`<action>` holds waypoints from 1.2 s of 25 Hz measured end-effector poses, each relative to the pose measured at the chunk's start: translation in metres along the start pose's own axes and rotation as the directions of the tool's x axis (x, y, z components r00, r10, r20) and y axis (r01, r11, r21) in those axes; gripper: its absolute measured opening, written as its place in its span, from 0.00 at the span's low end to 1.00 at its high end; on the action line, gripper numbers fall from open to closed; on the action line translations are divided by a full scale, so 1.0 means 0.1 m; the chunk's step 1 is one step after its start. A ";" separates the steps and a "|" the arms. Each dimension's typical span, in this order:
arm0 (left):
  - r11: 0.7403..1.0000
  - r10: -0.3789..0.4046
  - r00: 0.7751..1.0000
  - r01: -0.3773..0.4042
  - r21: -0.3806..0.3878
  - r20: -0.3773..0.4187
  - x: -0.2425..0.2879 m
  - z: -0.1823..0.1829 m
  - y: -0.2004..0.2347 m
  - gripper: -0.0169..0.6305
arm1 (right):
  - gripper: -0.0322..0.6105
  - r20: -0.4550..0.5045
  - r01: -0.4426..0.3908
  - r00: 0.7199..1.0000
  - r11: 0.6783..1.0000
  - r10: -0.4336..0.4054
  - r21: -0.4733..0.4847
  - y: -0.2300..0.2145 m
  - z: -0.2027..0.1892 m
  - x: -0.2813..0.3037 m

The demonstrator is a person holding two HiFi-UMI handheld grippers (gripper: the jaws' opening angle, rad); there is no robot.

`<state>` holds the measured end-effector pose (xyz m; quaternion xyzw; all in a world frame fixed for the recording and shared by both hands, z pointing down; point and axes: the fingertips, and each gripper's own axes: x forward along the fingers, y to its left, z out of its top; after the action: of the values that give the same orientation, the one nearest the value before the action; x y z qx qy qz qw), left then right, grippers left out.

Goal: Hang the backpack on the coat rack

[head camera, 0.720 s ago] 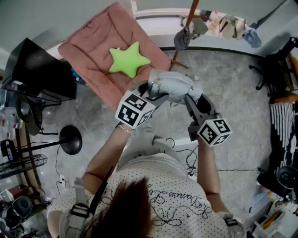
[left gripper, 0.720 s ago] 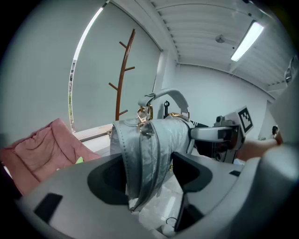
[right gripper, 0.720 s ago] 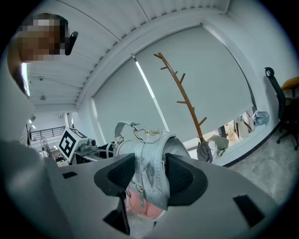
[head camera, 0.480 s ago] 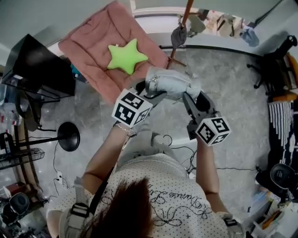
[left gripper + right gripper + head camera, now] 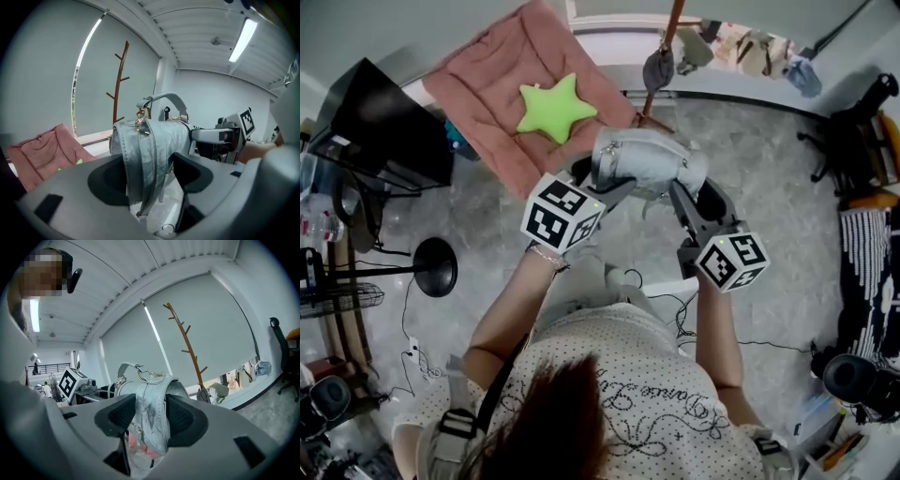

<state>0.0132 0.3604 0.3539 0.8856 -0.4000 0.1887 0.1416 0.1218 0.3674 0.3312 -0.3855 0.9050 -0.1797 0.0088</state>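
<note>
**Item 1. Backpack** (image 5: 645,167). Small, pale grey, of creased fabric, with gold-coloured rings and a curved top handle. It is held in the air between the two grippers at upper centre of the head view, over the grey floor. It sits just right of the pink cushion's lower corner. It is not on the coat rack, which stands behind it and apart from it in both gripper views.

**Item 2. Left gripper** (image 5: 602,190). At the backpack's lower left in the head view, with its marker cube toward the person. In the left gripper view the jaws stand wide. The bag's side and its hanging straps fill the gap, and the dark pads (image 5: 108,180) bear on the fabric.

**Item 3. Right gripper** (image 5: 682,195). At the backpack's right end in the head view. In the right gripper view the pads (image 5: 185,420) clamp the bag from both sides, with the jaws fairly wide around it.

**Item 4. Coat rack** (image 5: 673,28). A brown wooden pole with branch-like pegs, at top centre of the head view, before a pale blind. A grey item (image 5: 658,67) hangs low on it.

**Item 5. Pink cushion** (image 5: 492,80). At upper left of the head view, with a green star pillow (image 5: 553,108) lying on it.

**Item 6. Surroundings.** A black round-based stand (image 5: 436,267) is at mid left. A black office chair (image 5: 862,112) is at the right edge.
</note>
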 end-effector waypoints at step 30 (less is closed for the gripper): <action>0.988 -0.152 0.988 0.153 0.038 -0.009 1.01 0.73 1.91 0.46 | 0.32 0.071 0.140 0.987 0.990 -0.142 0.031 -0.80 0.61 1.91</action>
<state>-0.0548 0.1432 0.3530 0.9157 -0.3270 0.1876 0.1394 0.0523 0.1630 0.3237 -0.4548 0.8720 -0.1775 0.0343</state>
